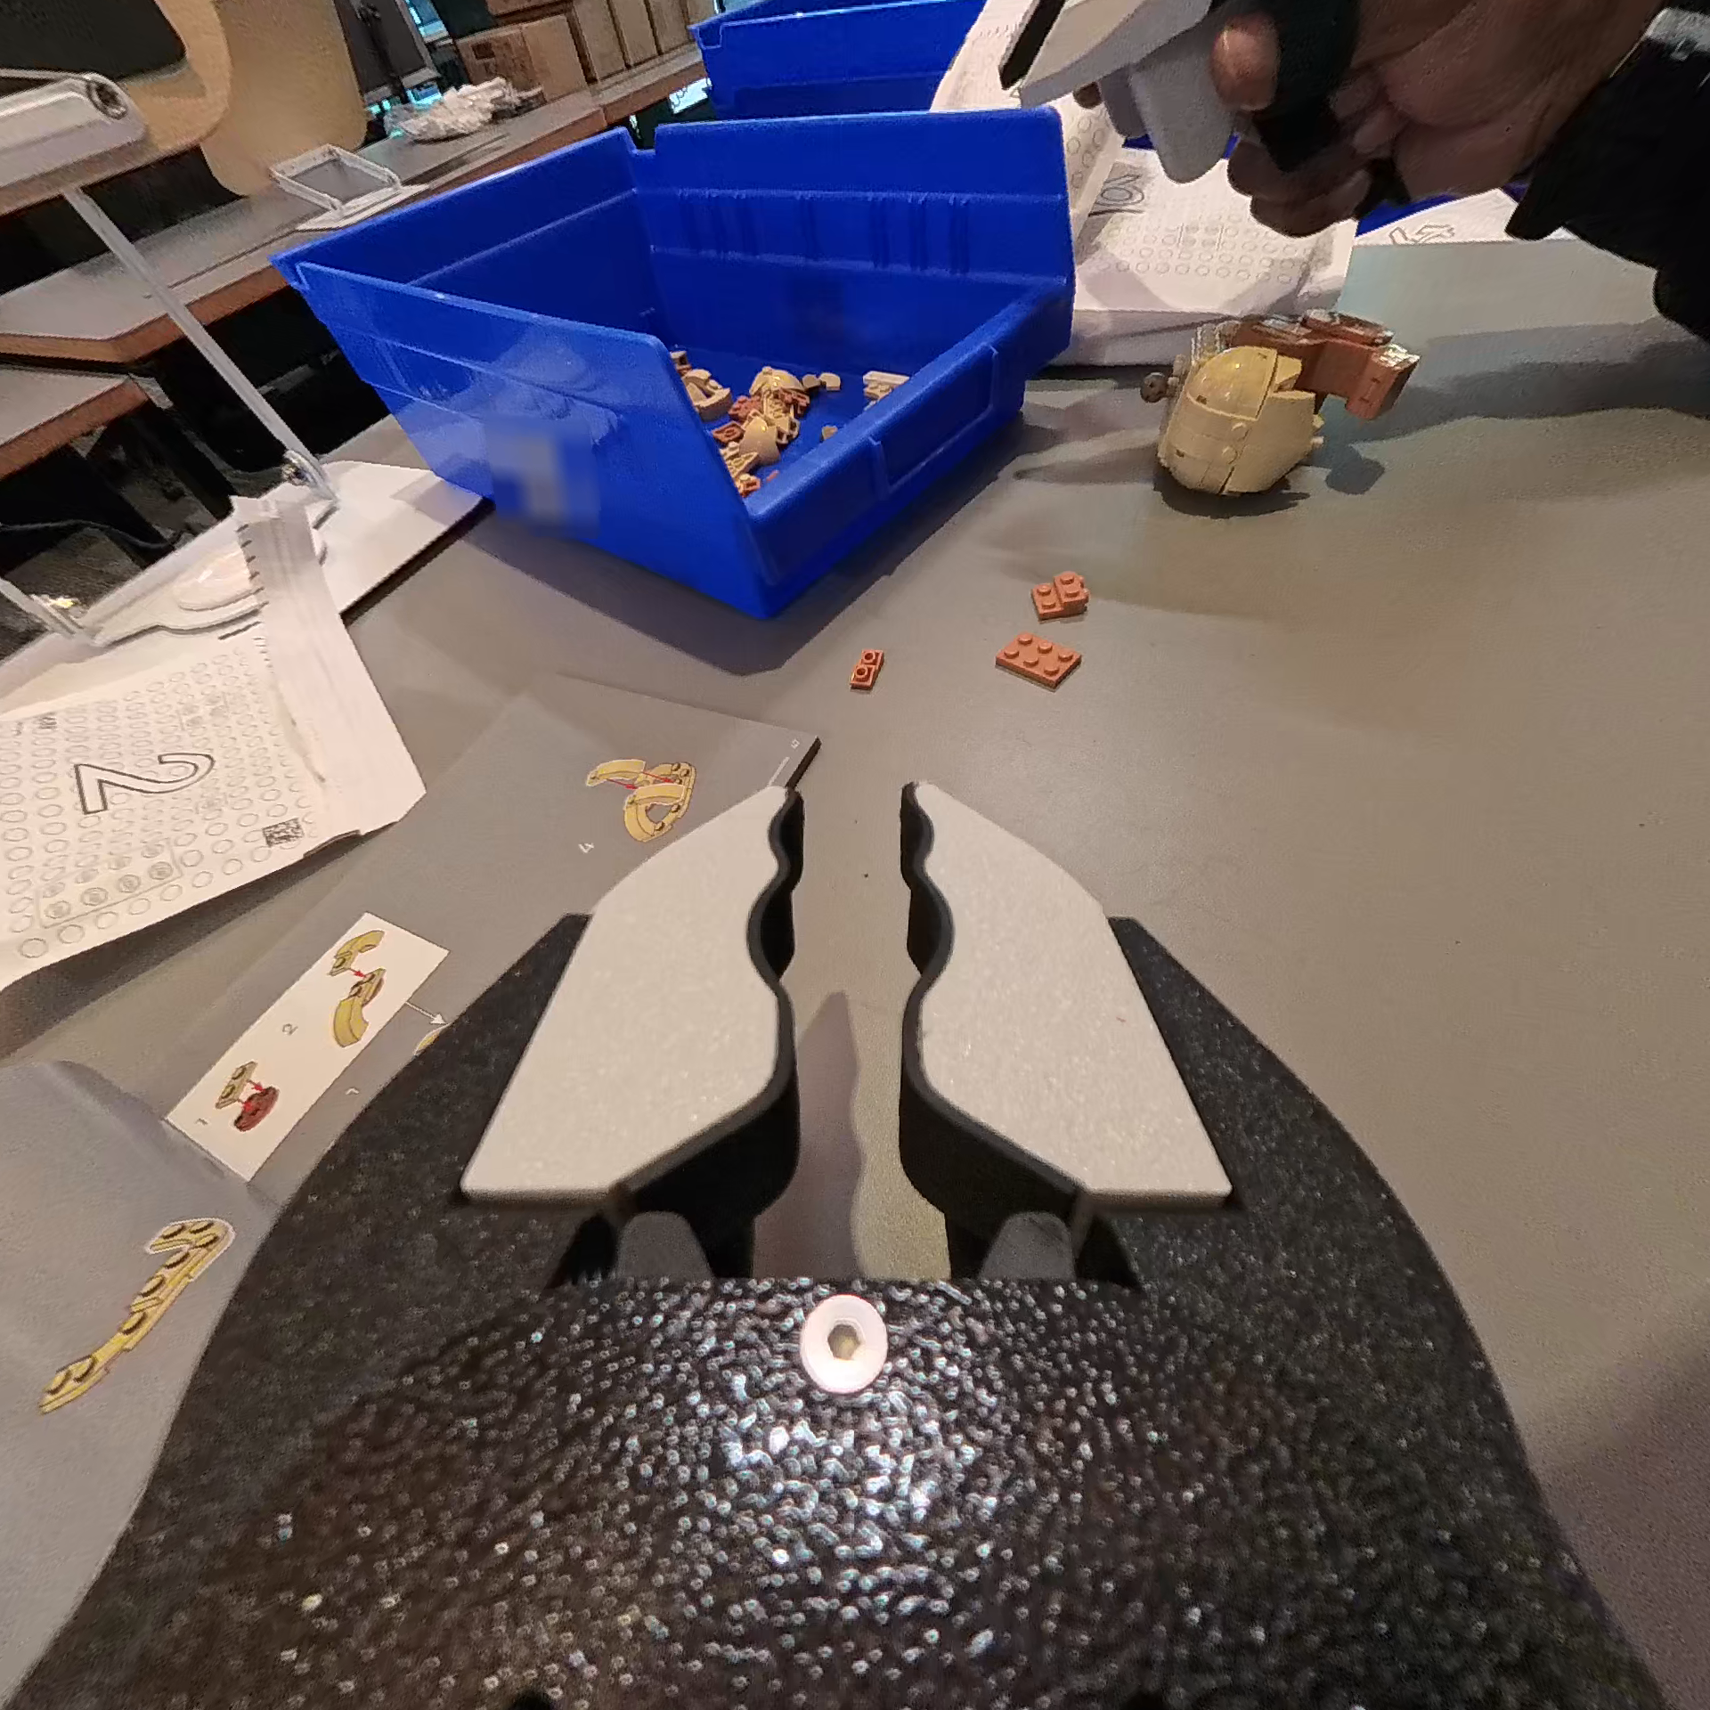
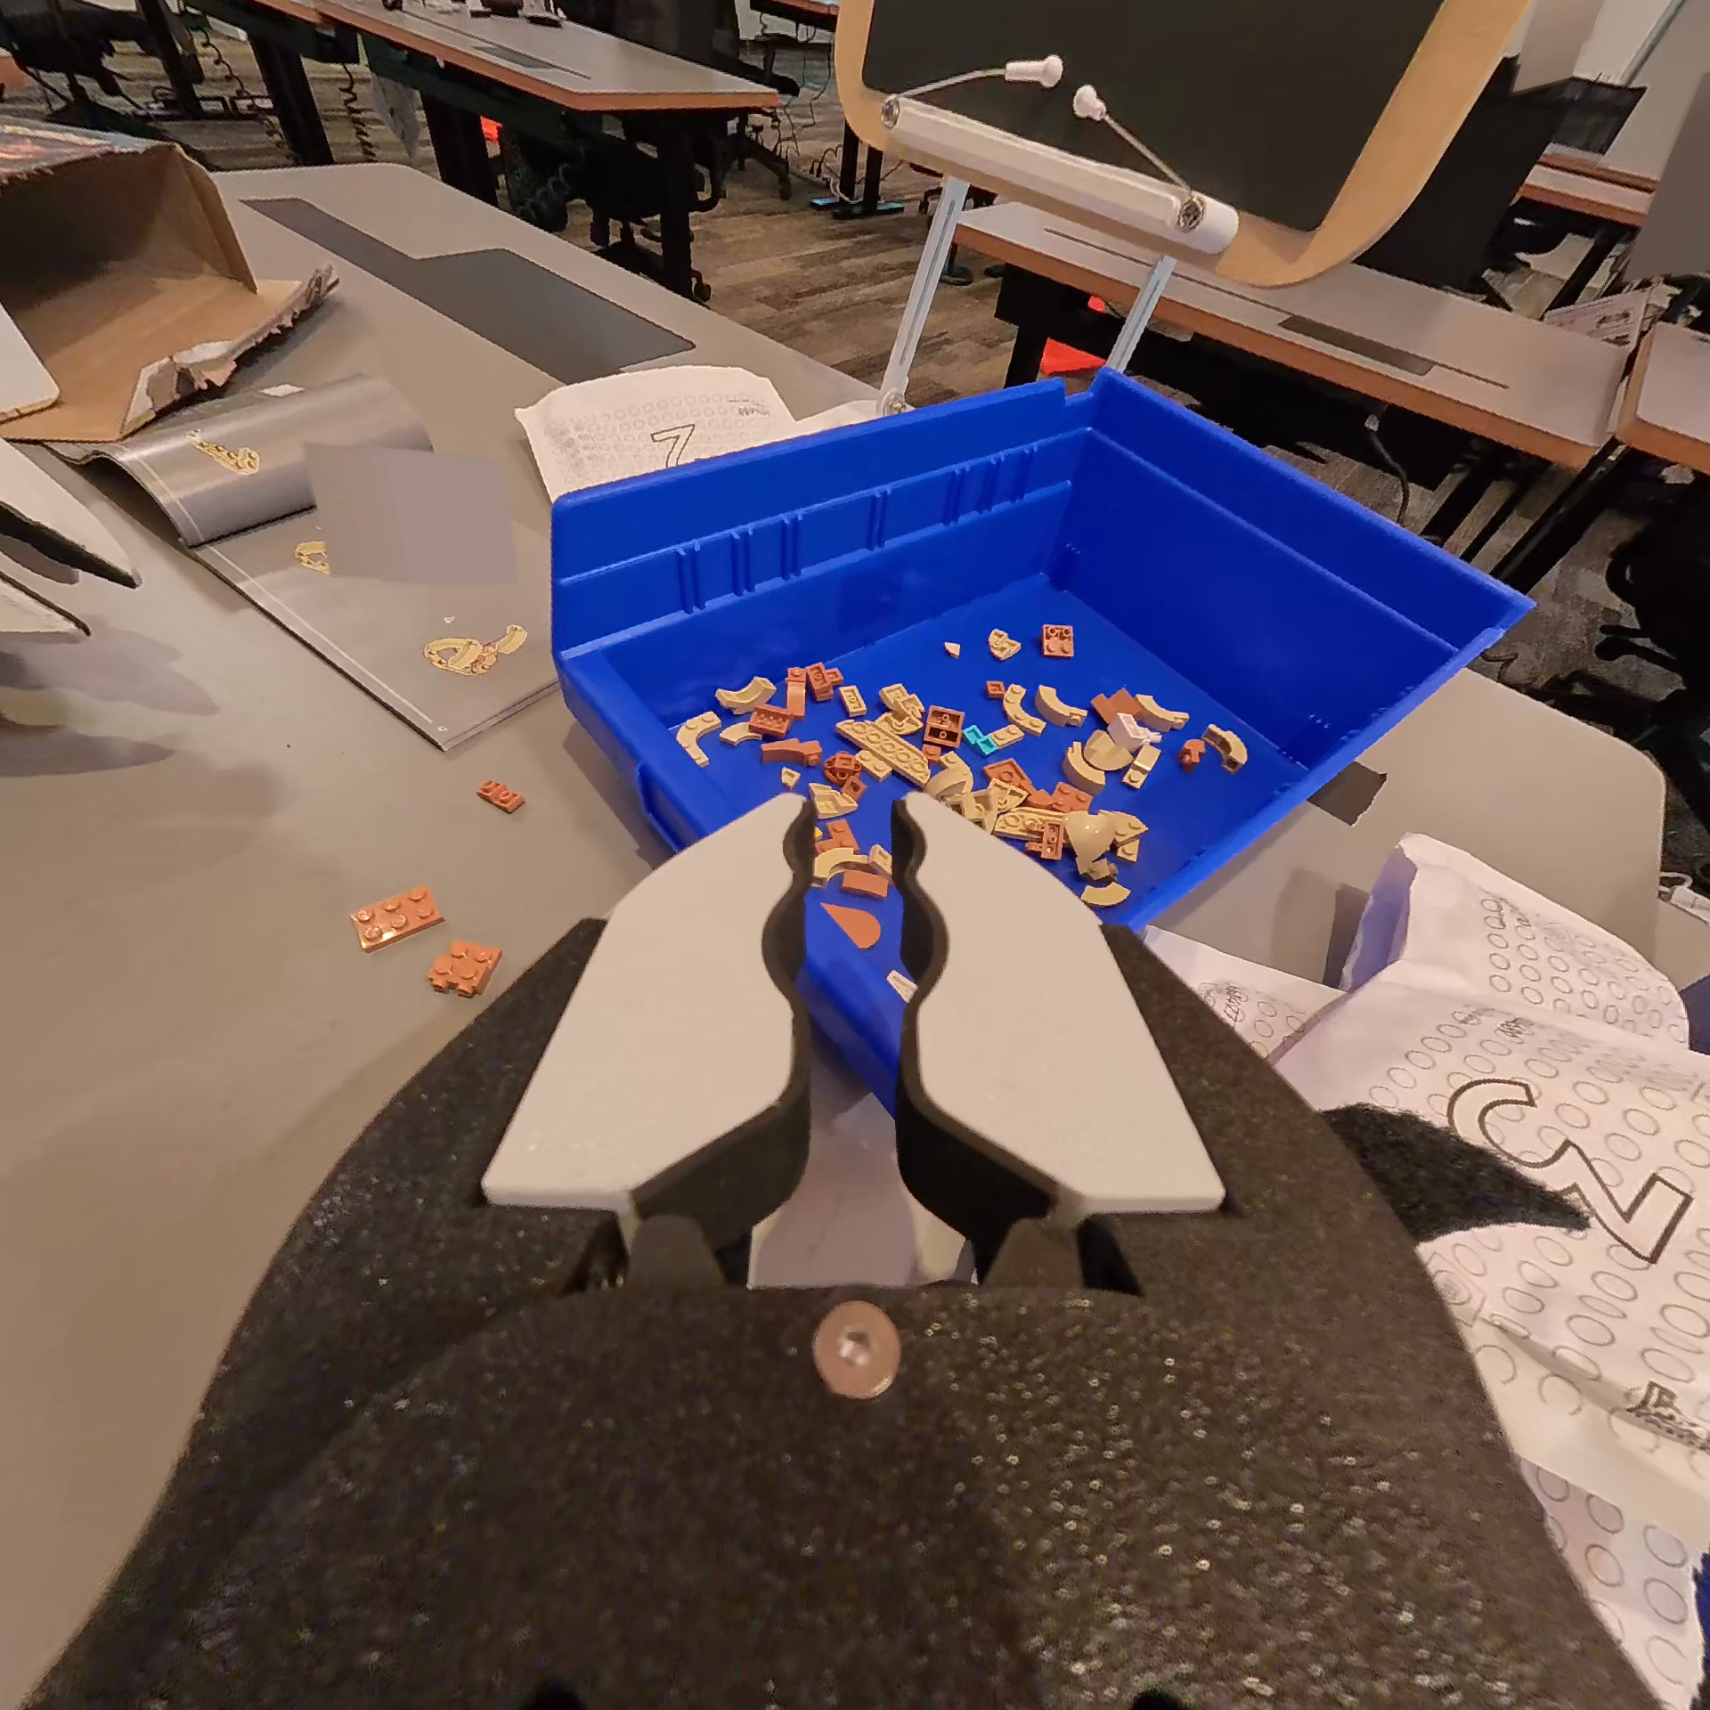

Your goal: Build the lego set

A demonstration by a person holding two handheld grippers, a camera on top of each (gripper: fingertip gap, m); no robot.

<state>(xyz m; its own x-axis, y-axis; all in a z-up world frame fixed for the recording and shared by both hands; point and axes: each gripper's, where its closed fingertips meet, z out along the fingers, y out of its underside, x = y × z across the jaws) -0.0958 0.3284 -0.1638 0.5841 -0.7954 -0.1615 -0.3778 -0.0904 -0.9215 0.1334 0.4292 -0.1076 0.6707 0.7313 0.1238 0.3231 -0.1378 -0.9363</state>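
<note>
A blue bin [image 1: 574, 370] [image 2: 1295, 574] holds several loose tan and brown lego pieces [image 2: 972, 768] [image 1: 768, 416]. Three brown plates lie on the grey table: a flat plate [image 1: 1038, 659] [image 2: 396, 916], a stacked piece [image 1: 1060, 594] [image 2: 464, 967] and a small piece [image 1: 867, 668] [image 2: 501, 795]. A partly built tan and brown model [image 1: 1249, 398] lies on the table to the right of the bin. My left gripper [image 1: 851, 796] is open and empty, low over the table by the instruction booklet [image 1: 592, 814]. My right gripper [image 2: 851, 810] is open and empty, above the bin's near wall.
Torn white paper bags lie at the left [image 1: 167, 814] and at the right [image 2: 1527, 1110]. A cardboard box [image 2: 120, 278] sits at the far left. A tablet stand [image 2: 1110, 139] rises behind the bin. A hand [image 1: 1388, 102] holds the right gripper. Spacing between my two grippers at the tips: around 25 cm. The right gripper is farther from the flat plate [image 1: 1038, 659], some 20 cm, than the left, some 12 cm. Look for it in the right wrist view [image 2: 385, 914] too.
</note>
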